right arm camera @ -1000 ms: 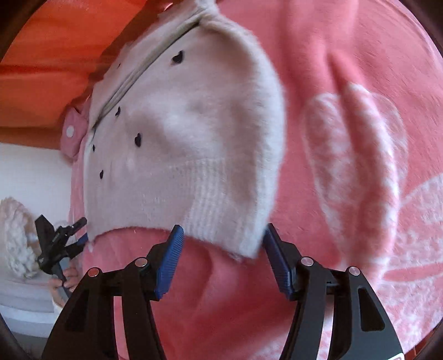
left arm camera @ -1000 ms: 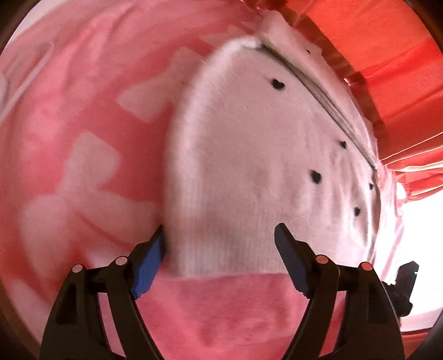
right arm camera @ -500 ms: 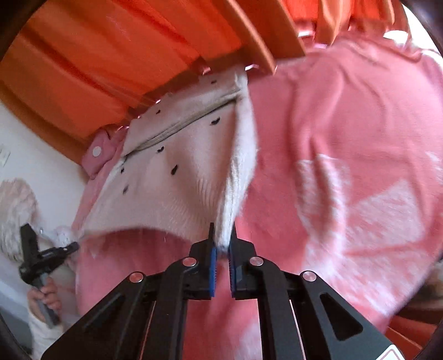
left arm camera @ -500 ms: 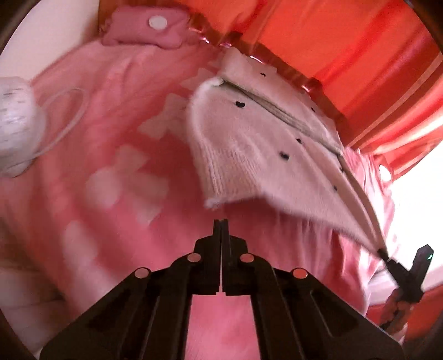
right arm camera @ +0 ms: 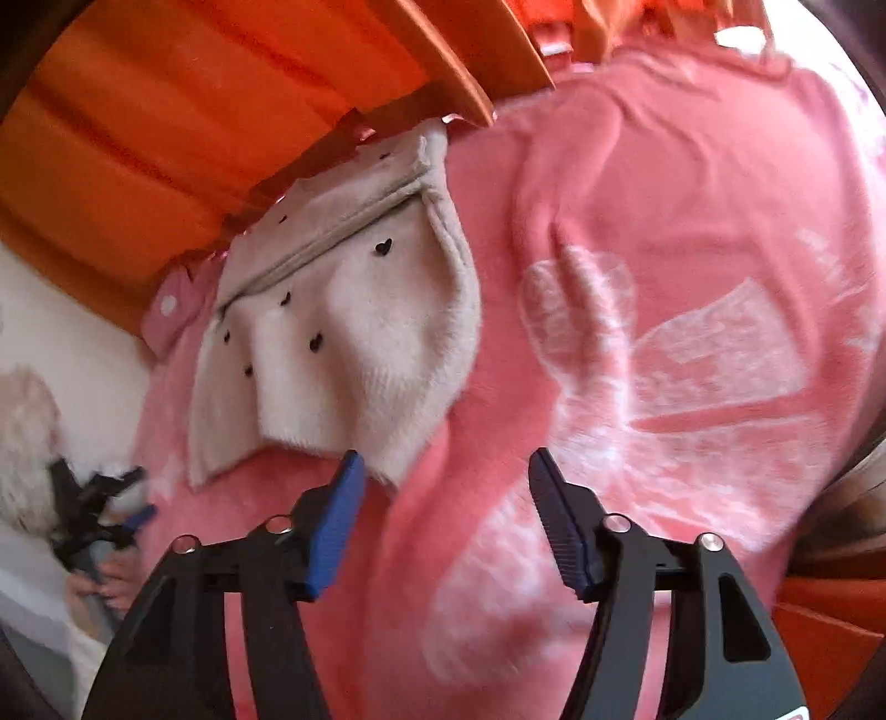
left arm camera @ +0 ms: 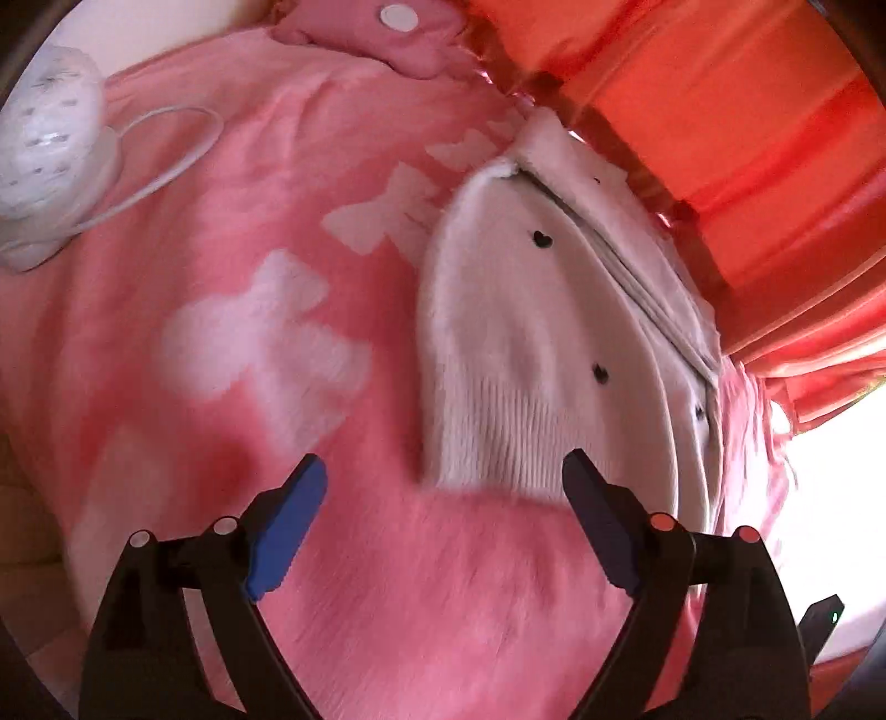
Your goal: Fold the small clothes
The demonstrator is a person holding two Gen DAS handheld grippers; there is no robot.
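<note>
Both our tongs, left (left arm camera: 443,520) and right (right arm camera: 443,515), are spread wide and hold nothing, and the sweater (left arm camera: 531,354) lies just ahead, its long side running between them.

This looks like a bedroom in a home. A soft pink blanket (left arm camera: 232,232) with pale bow and heart shapes covers what seems to be a bed, filling most of both views. At about 1 o'clock in the left wrist view, orange-red curtains (left arm camera: 720,111) hang in folds behind it, with bright daylight at 3 o'clock. A small pink cushion (left arm camera: 387,27) with a white dot lies at 12 o'clock, and a white rounded gadget (left arm camera: 50,138) with a trailing white cord (left arm camera: 171,144) sits at 10 o'clock. A small fluffy white knit garment (right arm camera: 354,332) dotted with black hearts lies on the blanket, at 11 o'clock in the right wrist view.
</note>
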